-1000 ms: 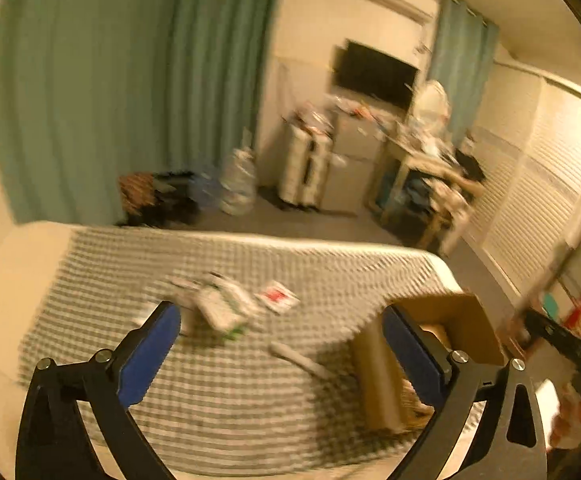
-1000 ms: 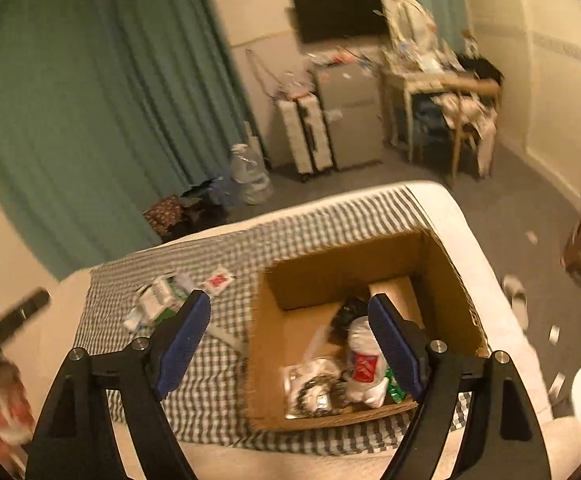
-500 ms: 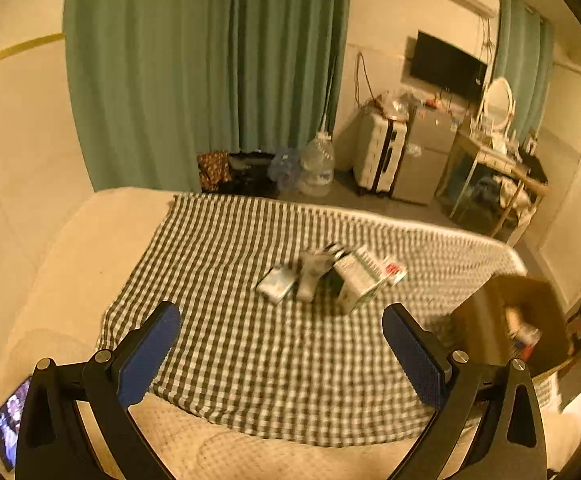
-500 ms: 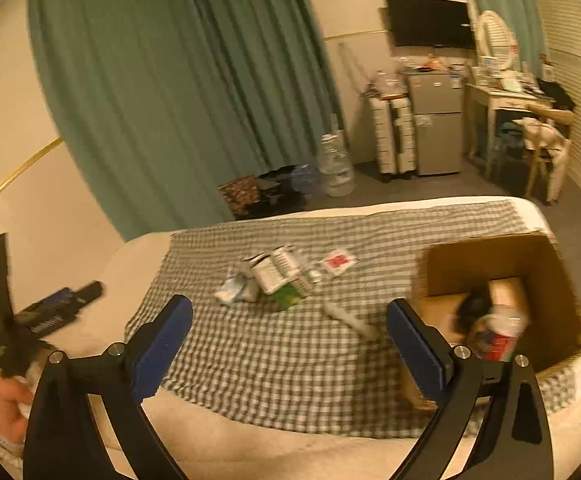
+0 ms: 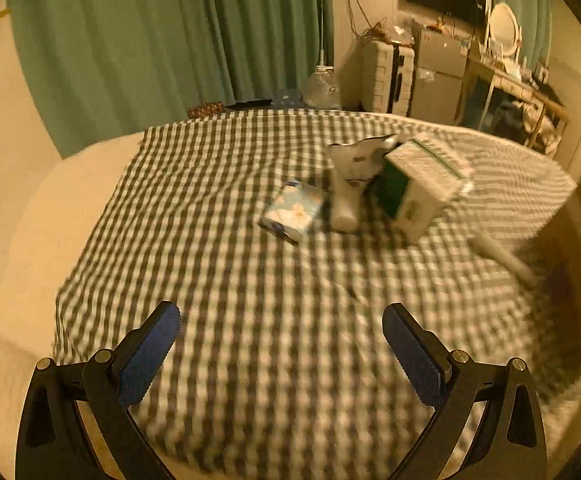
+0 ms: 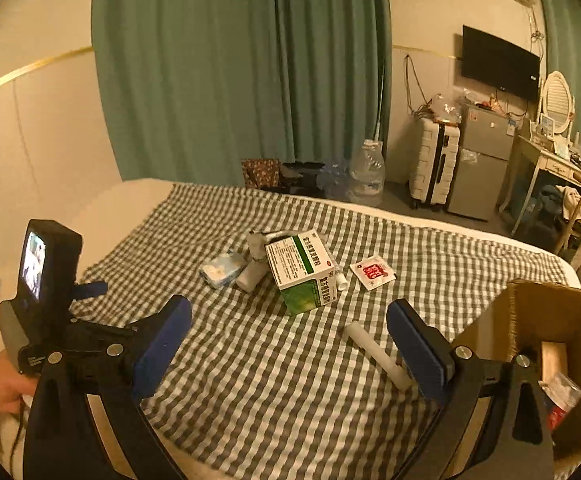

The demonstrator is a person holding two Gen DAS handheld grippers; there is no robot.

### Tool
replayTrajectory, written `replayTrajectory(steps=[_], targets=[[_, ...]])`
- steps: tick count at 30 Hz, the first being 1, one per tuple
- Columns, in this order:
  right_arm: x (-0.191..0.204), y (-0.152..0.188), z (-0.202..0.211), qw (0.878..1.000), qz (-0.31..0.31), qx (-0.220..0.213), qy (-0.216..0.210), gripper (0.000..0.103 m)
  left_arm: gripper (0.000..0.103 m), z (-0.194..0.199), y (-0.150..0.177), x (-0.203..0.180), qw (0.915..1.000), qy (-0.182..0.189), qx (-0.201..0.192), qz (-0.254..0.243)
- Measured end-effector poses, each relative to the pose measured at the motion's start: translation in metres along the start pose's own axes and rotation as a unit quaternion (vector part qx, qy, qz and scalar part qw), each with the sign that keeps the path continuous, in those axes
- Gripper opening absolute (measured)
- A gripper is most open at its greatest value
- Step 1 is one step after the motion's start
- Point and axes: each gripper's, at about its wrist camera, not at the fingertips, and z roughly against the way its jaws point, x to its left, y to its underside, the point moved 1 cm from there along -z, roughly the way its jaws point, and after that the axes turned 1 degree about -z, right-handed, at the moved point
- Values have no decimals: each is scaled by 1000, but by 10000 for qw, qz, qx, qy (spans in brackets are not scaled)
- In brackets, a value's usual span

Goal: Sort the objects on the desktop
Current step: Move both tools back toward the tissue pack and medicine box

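A green-and-white medicine box (image 6: 304,270) (image 5: 420,186), a small tissue pack (image 6: 222,269) (image 5: 292,216), a white tube (image 6: 252,270) (image 5: 346,204), a red-and-white sachet (image 6: 372,272) and a white stick (image 6: 376,354) (image 5: 502,254) lie on the checked cloth (image 6: 270,360) (image 5: 250,300). A cardboard box (image 6: 546,340) with items inside stands at the right. My left gripper (image 5: 280,344) is open and empty, low over the cloth, short of the pile. My right gripper (image 6: 288,330) is open and empty, above the cloth near the stick. The left gripper's body (image 6: 46,304) shows at the left of the right wrist view.
The cloth covers a bed with cream bedding (image 5: 38,240) around it. Green curtains (image 6: 230,80), a water jug (image 6: 366,174), a suitcase (image 6: 434,164), a small fridge (image 6: 482,160) and a desk (image 6: 550,172) stand beyond the far edge.
Both grippers have swung left, away from the cardboard box, and come closer to the pile of items. The left gripper has dropped lower over the cloth. Both stay open.
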Motion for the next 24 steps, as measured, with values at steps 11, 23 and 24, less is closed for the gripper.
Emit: replayTrajectory(steps=[11,23,24], targets=[[-2,-2,-102,9939,869,579,345,98,103,-99,-28,0,9970,260,-236,-684],[23,-8,-176,9872,1569,254,135,98,103,-161,-39,23,9952,914,-233,-275],[25,-7,-181,9849,1689,266,277,98,103,-163,-40,24,9949,960,-220,-235]])
